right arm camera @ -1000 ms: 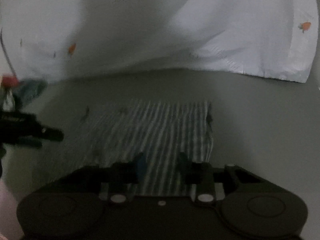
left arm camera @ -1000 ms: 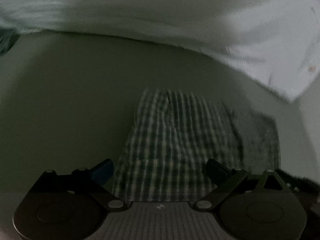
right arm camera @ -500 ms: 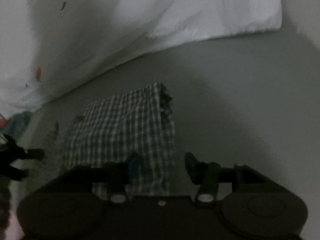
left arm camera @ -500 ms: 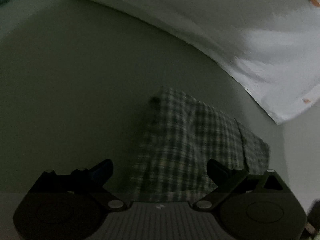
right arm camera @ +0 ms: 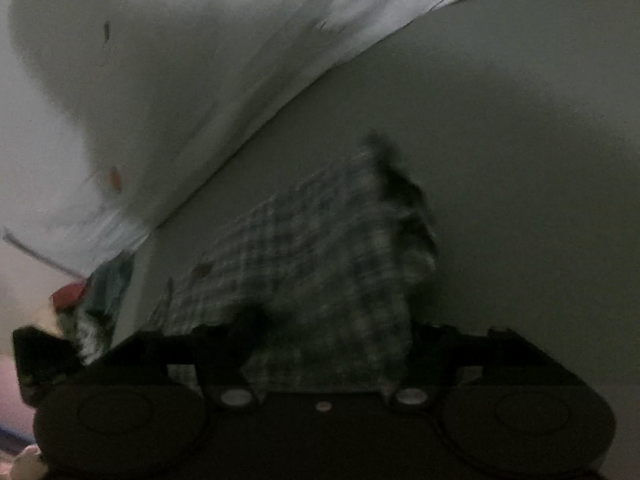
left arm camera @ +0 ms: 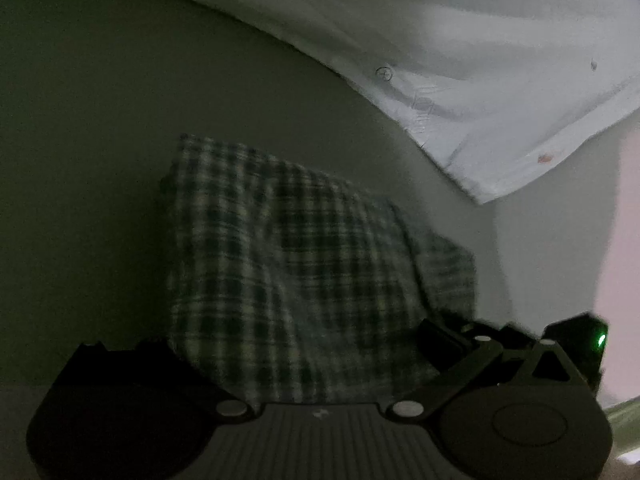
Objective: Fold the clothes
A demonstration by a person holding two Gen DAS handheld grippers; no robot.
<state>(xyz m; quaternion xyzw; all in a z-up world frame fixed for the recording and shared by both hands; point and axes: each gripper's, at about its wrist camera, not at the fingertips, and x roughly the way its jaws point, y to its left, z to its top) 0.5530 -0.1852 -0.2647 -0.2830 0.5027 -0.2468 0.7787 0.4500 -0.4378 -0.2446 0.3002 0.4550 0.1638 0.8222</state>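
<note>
A folded green-and-white plaid garment (left arm camera: 304, 264) lies on a grey surface. In the left wrist view it fills the gap between the wide-spread fingers of my left gripper (left arm camera: 296, 344), whose left fingertip is hidden behind the cloth edge. In the right wrist view the same plaid garment (right arm camera: 320, 264) covers the space between the fingers of my right gripper (right arm camera: 324, 344), and its near edge lies over both fingertips. The frame is dark and blurred, so whether the right jaws grip the cloth is unclear. The other gripper (left arm camera: 576, 332) shows at the plaid's right edge.
A large white cloth with small orange marks (left arm camera: 480, 60) lies beyond the plaid garment and also shows in the right wrist view (right arm camera: 180, 80). A teal patterned item with a red cap (right arm camera: 92, 300) sits at the left. The grey surface (right arm camera: 520, 160) extends right.
Both grippers have moved in low over the plaid garment, which now reaches up to and over the fingers. The right fingers have spread wider. The views have tilted.
</note>
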